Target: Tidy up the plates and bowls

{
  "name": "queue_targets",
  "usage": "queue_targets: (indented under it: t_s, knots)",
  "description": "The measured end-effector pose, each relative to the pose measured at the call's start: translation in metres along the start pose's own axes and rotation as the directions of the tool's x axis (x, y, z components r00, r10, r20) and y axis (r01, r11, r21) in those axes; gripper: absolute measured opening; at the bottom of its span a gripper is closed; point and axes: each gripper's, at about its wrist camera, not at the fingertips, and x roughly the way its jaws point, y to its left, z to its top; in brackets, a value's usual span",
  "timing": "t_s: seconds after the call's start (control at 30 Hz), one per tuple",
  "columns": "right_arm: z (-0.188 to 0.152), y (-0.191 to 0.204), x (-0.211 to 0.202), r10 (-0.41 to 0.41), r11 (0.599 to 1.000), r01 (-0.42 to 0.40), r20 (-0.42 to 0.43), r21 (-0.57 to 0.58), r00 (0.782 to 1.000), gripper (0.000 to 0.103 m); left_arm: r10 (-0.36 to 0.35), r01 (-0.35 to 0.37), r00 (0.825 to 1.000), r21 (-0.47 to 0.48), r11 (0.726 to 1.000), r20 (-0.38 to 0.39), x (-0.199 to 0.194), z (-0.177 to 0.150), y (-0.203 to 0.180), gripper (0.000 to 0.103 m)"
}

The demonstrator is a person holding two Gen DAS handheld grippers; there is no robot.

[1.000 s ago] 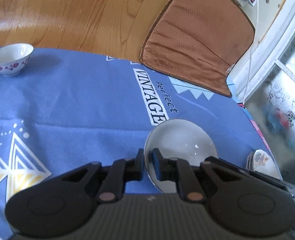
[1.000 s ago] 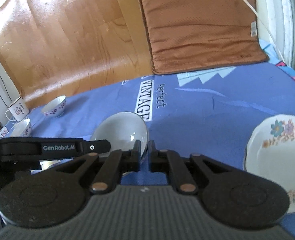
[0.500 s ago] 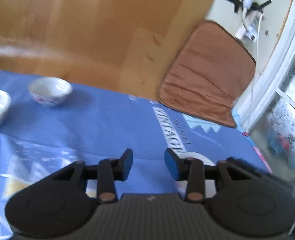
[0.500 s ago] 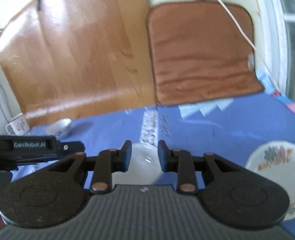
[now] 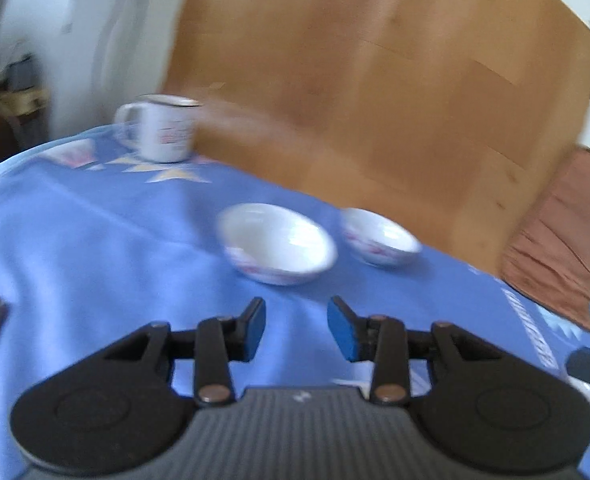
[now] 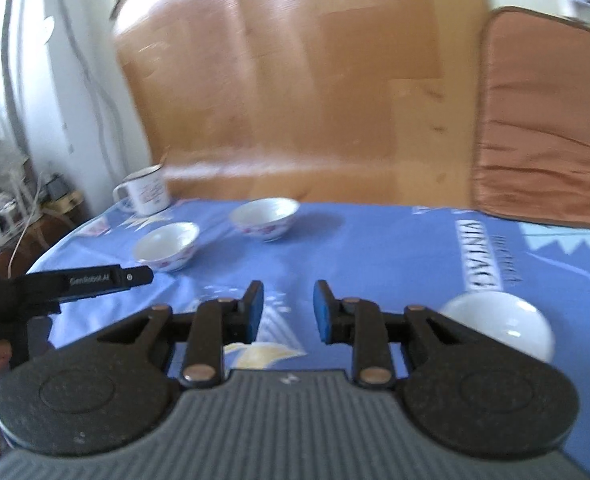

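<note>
A blue tablecloth (image 6: 375, 248) covers the table; a white plate (image 6: 507, 326) lies near, at right; two bowls (image 5: 277, 248) (image 5: 379, 240) sit side by side farther off, beside a mug (image 5: 163, 128) at far left. The left gripper (image 5: 295, 322) is released and empty; the right gripper's (image 6: 287, 306) jaws are closing on nothing.

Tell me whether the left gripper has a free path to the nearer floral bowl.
Probably yes: the left gripper is empty, and only bare blue tablecloth lies before the nearer floral bowl.
</note>
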Motion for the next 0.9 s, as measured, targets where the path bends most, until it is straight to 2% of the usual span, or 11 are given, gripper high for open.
queue_targets:
  t_s: [0.27, 0.43, 0.63, 0.83, 0.9]
  knots:
    - [0.024, 0.039, 0.049, 0.108, 0.994, -0.110, -0.100, -0.017, 0.989, 0.029, 0.004, -0.002, 1.000, -0.123, 0.992, 0.012, 0.006, -0.008, 0.043, 0.034]
    - [0.048, 0.058, 0.095, 0.139, 0.990, -0.143, -0.163, -0.011, 0.977, 0.029, -0.013, 0.022, 0.997, -0.136, 0.990, 0.071, -0.005, -0.012, 0.045, 0.034]
    - [0.064, 0.059, 0.153, 0.162, 0.984, -0.136, -0.276, 0.112, 0.947, 0.029, -0.011, 0.025, 0.993, -0.118, 0.993, 0.115, -0.011, -0.013, 0.042, 0.034]
    - [0.068, 0.060, 0.190, 0.128, 0.986, -0.079, -0.355, 0.149, 0.926, 0.029, -0.016, 0.031, 0.991, -0.113, 0.993, 0.134, -0.012, -0.013, 0.042, 0.034]
    - [0.067, 0.061, 0.200, 0.121, 0.986, -0.068, -0.373, 0.153, 0.920, 0.026, -0.019, 0.036, 0.990, -0.122, 0.992, 0.136, -0.013, -0.014, 0.043, 0.034]
